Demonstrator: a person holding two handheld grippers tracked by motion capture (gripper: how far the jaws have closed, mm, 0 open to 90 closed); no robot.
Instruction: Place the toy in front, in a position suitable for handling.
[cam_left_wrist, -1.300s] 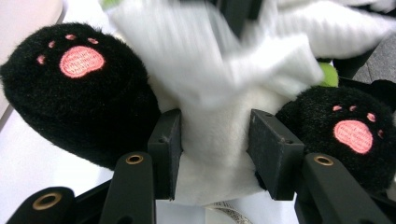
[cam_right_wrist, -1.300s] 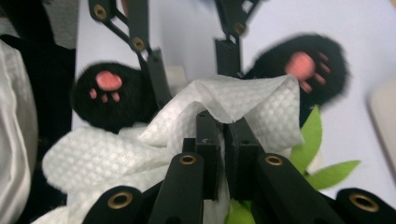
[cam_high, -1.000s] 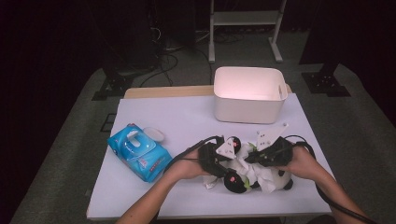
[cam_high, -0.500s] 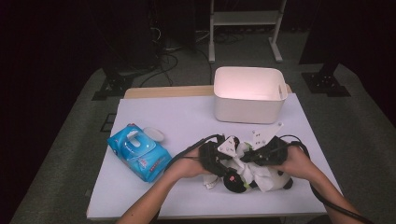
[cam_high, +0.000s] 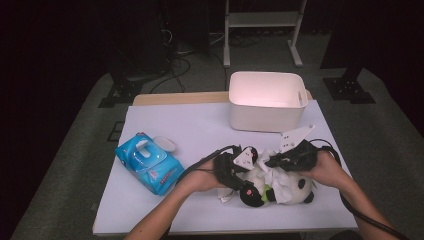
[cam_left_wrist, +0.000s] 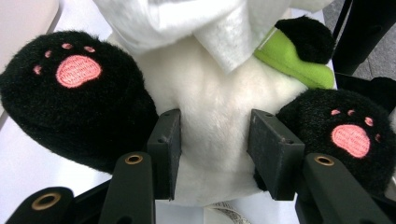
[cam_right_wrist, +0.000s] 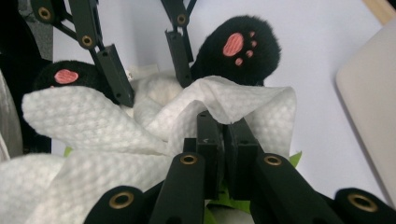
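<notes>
A black-and-white panda plush lies on the white table near its front edge. My left gripper grips it from the left. In the left gripper view the pads press into the white belly between two black feet with pink paw prints. My right gripper comes in from the right, shut on a white wipe that is draped over the plush. The wipe covers the chest above a green leaf.
A white bin stands at the back right of the table. To the left lies a blue pack of wet wipes with its lid flap open. Cables trail from both grippers toward the front edge.
My right gripper has shifted a little over the plush with the wipe in its jaws. The left gripper and the plush have kept still.
</notes>
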